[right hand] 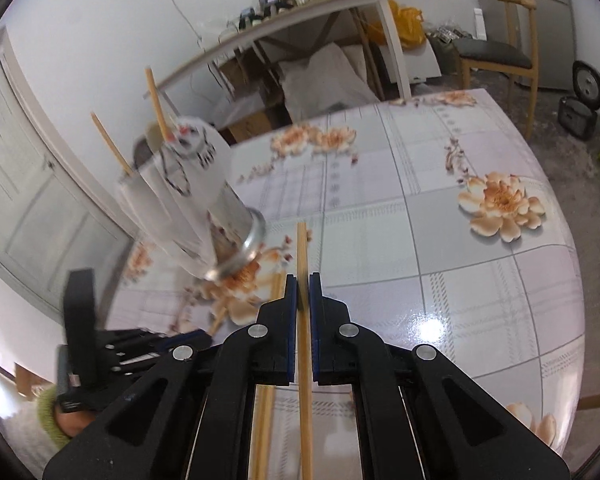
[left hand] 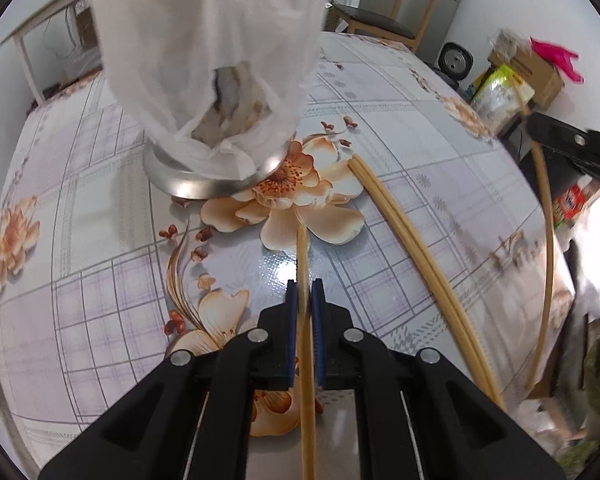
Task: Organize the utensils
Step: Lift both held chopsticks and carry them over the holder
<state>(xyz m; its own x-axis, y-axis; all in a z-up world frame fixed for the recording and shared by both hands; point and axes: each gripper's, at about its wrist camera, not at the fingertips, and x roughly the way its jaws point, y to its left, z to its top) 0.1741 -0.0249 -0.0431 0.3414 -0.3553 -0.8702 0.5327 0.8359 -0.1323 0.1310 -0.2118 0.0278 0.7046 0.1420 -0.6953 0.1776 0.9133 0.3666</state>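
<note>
Floral oilcloth table [left hand: 440, 208], grey check with peach blossoms, in a cluttered room of pale walls.

Item 1: left gripper [left hand: 304, 300], angled steeply down over the near edge of the table. Jaws pressed together, pinching 1 bamboo chopstick [left hand: 305, 360] that runs between the blue pads and past the fingertips toward the table's middle. In the right wrist view the same tool shows at lower left, with a green cuff [right hand: 50, 412] of the person's sleeve behind it.

Item 2: right gripper [right hand: 303, 292], tilted down less steeply, above the table. Jaws closed tight on a second chopstick [right hand: 304, 360], its tip sticking out ahead of the fingers. From the left wrist view this stick hangs at the table's right edge under the black tool [left hand: 572, 144], clear of the surface.

Item 3: pair of chopsticks [left hand: 412, 248], lying side by side and touching on the cloth, running from the near right edge toward the middle, between the 2 grippers.

Item 4: utensil holder [right hand: 204, 208], a steel cylinder on a round base, wrapped in white plastic, standing near the table's far left part, just beyond the large central blossom. 2 chopsticks [right hand: 158, 108] already stand in it, leaning. Blurred in the right wrist view.

Item 5: beyond the table, a wooden chair [right hand: 500, 52] and a cluttered side table [right hand: 300, 12].
</note>
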